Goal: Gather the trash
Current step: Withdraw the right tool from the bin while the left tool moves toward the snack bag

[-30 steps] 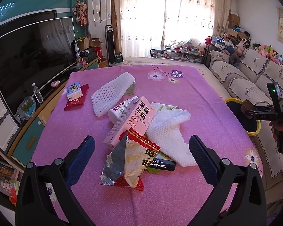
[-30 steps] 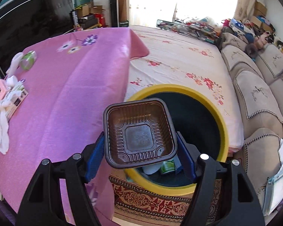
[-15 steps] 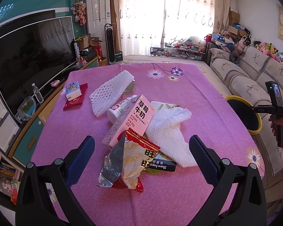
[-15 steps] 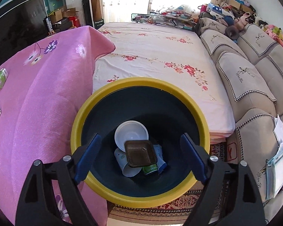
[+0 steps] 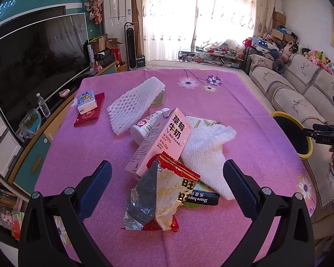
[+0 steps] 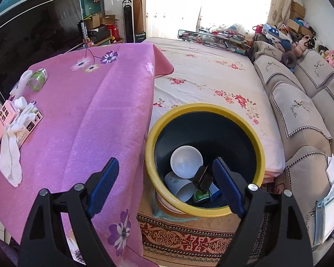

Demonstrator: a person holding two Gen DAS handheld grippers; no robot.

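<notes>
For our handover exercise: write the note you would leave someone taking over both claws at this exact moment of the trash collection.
Left claw: open, empty, hovering over the pile on the pink table.
Right claw: open, empty, above the yellow-rimmed bin.
Done: brown tray, white bowl and paper cup lie in the bin.
Left on the table: snack bag, pink milk carton, white paper towel, foam net, white bottle, tissue pack on a red packet.
</notes>
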